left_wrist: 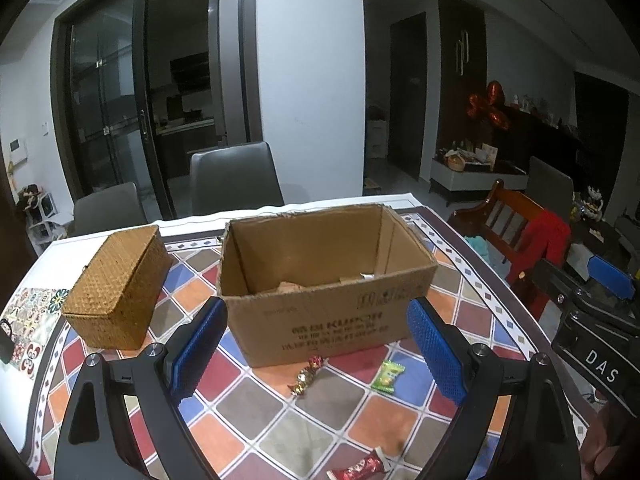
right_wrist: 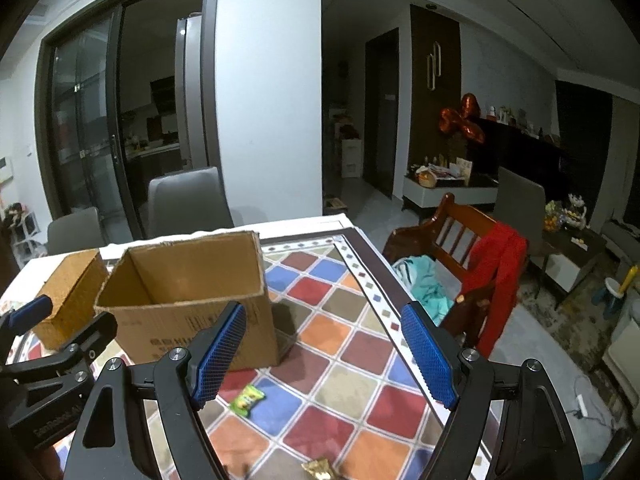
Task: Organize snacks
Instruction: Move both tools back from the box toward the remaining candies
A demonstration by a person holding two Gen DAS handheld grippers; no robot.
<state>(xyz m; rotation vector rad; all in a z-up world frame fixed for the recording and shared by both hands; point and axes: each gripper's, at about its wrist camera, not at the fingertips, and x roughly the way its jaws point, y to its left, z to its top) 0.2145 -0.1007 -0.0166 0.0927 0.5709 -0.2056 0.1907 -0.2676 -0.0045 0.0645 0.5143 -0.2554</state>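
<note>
An open cardboard box (left_wrist: pixel 320 272) stands on the tiled tablecloth; it also shows in the right wrist view (right_wrist: pixel 188 300). Loose snacks lie in front of it: a green candy packet (left_wrist: pixel 387 376) (right_wrist: pixel 247 399), a gold and red wrapped candy (left_wrist: pixel 307 376), a red bar (left_wrist: pixel 358 467) at the near edge and a gold wrapper (right_wrist: pixel 320 469). My left gripper (left_wrist: pixel 318 350) is open and empty above the candies. My right gripper (right_wrist: pixel 324 356) is open and empty, to the right of the box and above the green packet.
A closed woven basket (left_wrist: pixel 116 288) (right_wrist: pixel 70 292) sits left of the box. Grey chairs (left_wrist: pixel 234 178) stand behind the table. A wooden chair with a red garment (right_wrist: pixel 492 276) stands off the table's right edge (right_wrist: pixel 376 300).
</note>
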